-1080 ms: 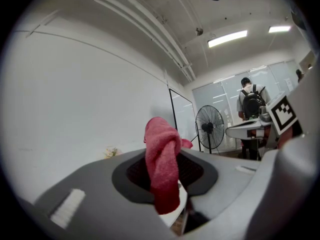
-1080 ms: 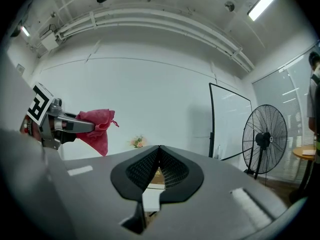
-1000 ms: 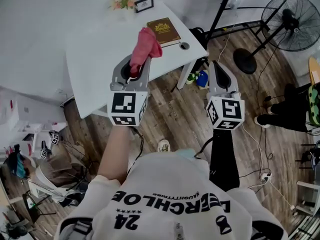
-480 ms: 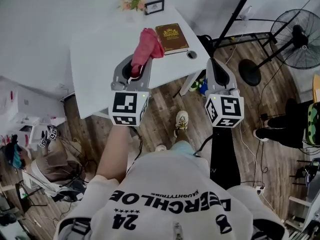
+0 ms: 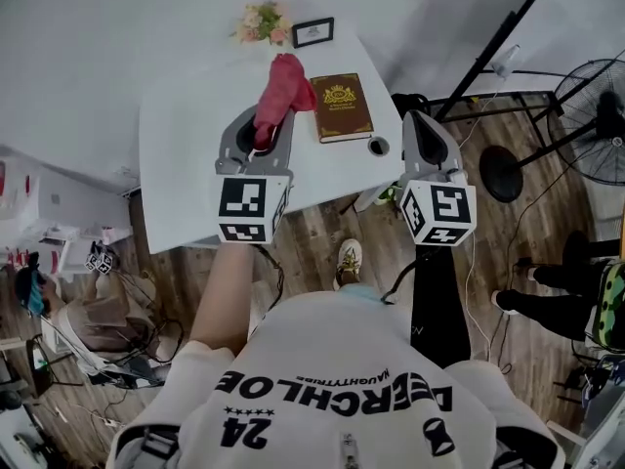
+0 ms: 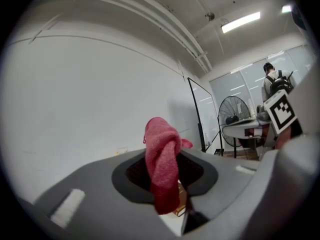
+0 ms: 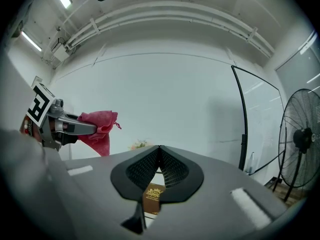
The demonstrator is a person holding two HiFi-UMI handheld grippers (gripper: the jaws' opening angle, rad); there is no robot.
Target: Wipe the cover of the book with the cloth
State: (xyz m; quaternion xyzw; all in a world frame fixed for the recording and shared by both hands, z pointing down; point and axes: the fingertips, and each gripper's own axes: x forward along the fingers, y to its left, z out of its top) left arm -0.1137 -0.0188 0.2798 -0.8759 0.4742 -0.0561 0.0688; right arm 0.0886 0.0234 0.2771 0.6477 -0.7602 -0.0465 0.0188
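A brown book [image 5: 341, 106] with a gold crest lies flat on the white table [image 5: 195, 145], near its right edge. My left gripper [image 5: 262, 128] hangs above the table left of the book, shut on a pink cloth [image 5: 280, 93] that sticks out past the jaws; the same pink cloth [image 6: 162, 161] fills the left gripper view. My right gripper [image 5: 422, 130] is off the table's right side, over the floor, shut with nothing between its jaws. In the right gripper view the book [image 7: 152, 194] shows below the closed jaws and the cloth [image 7: 97, 129] at the left.
At the table's far end stand a small flower bunch [image 5: 260, 20] and a framed picture [image 5: 312, 32]. A small round cap [image 5: 378, 147] lies near the table corner by the book. A black stand [image 5: 488, 57] and a floor fan [image 5: 601, 125] are to the right.
The view has shifted as the person stepped closer: the table and book now lie nearer and lower in the head view. Both grippers keep their pose, the cloth still held.
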